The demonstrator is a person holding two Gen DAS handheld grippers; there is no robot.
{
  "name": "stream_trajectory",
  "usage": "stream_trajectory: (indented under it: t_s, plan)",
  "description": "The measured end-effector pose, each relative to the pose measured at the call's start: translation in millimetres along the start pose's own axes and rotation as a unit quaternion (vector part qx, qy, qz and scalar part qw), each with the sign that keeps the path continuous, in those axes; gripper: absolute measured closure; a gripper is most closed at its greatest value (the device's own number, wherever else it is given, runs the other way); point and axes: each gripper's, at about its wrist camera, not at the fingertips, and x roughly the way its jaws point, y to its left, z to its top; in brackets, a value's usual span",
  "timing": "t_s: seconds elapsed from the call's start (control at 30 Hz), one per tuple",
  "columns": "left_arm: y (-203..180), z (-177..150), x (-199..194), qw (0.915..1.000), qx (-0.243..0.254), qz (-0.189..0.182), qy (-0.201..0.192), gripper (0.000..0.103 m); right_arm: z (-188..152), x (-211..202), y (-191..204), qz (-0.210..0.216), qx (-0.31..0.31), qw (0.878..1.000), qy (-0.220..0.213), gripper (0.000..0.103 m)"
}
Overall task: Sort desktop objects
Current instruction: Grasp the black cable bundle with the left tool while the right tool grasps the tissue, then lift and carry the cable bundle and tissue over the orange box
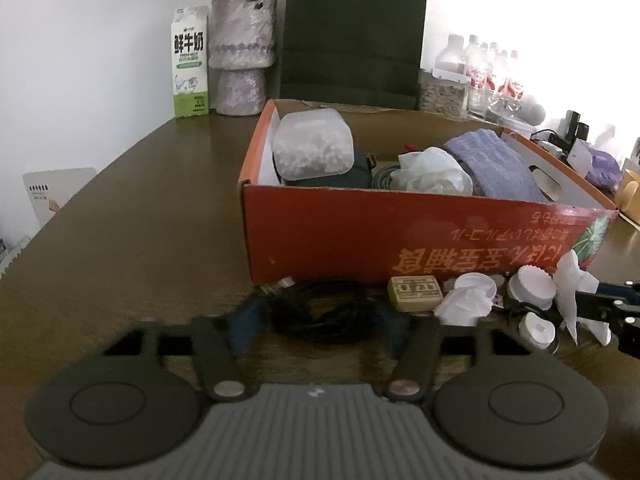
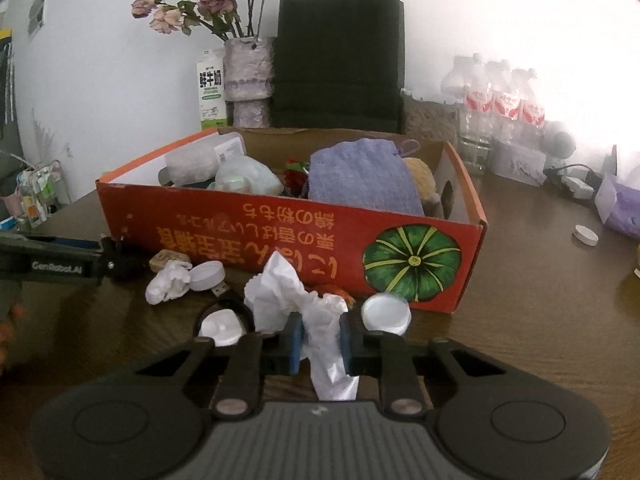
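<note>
On the brown table [image 1: 120, 240], in front of the orange cardboard box [image 1: 400, 232], lies a coil of black cable [image 1: 324, 314]. My left gripper [image 1: 318, 320] has its blue pads against both sides of the coil. My right gripper [image 2: 320, 340] is shut on a crumpled white tissue [image 2: 296, 292], which sticks up and hangs down between the pads. In the left wrist view that right gripper [image 1: 600, 304] enters from the right edge with the tissue [image 1: 572, 292]. A beige block [image 1: 416, 292], a smaller tissue wad [image 1: 464, 308] and white caps [image 1: 532, 284] lie between the two grippers.
The orange box [image 2: 240, 232] holds a purple towel [image 2: 360, 176], a clear plastic tub [image 1: 316, 144] and a plastic bag. Behind it stand a milk carton [image 1: 191, 60], a vase [image 1: 244, 52], a black paper bag [image 1: 352, 28] and water bottles [image 2: 496, 96]. A lone white cap [image 2: 585, 235] lies at right.
</note>
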Motion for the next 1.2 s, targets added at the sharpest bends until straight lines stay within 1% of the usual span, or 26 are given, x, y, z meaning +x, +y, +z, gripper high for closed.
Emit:
stream_trajectory:
  t_s: [0.07,0.17,0.3,0.43,0.53,0.63,0.77,0.97,1.2]
  plan:
    - [0.0,0.2,-0.4,1.0,0.001,-0.003,0.0,0.049,-0.1,-1.2,0.9,0.001,-0.003,1.0,-0.004,0.089]
    - [1.2,-0.5,-3.3,1.0,0.0,-0.001,-0.003,0.049,-1.2,-4.8,3.0,0.001,-0.008,1.0,-0.013,0.092]
    - [2.5,-1.5,-14.5,0.9998,-0.004,0.003,-0.018,0.049,-1.8,-10.8,6.3,0.003,-0.011,1.0,-0.025,0.094]
    - [2.6,-1.6,-31.5,0.9992,-0.003,0.001,-0.041,0.049,0.6,-21.8,9.5,-0.002,-0.015,0.999,-0.046,0.095]
    - [2.6,-0.6,-46.2,0.998,-0.014,-0.011,-0.06,0.049,4.8,-31.7,10.8,-0.006,-0.013,0.998,-0.063,0.095]
    - [-0.8,6.0,-61.1,0.996,-0.017,-0.022,-0.085,0.049,11.8,-41.1,10.7,-0.008,-0.01,0.996,-0.084,0.095]
    - [-10.4,18.3,-71.3,0.9924,-0.014,-0.032,-0.118,0.049,26.5,-47.2,11.2,-0.009,-0.001,0.993,-0.115,0.095]
    - [-29.1,41.8,-68.0,0.9881,-0.008,-0.037,-0.149,0.049,52.9,-45.2,14.8,-0.002,0.012,0.988,-0.152,0.095]
    - [-45.3,63.7,-52.0,0.9822,-0.004,-0.029,-0.185,0.049,78.2,-32.5,10.0,-0.008,0.032,0.985,-0.17,0.095]
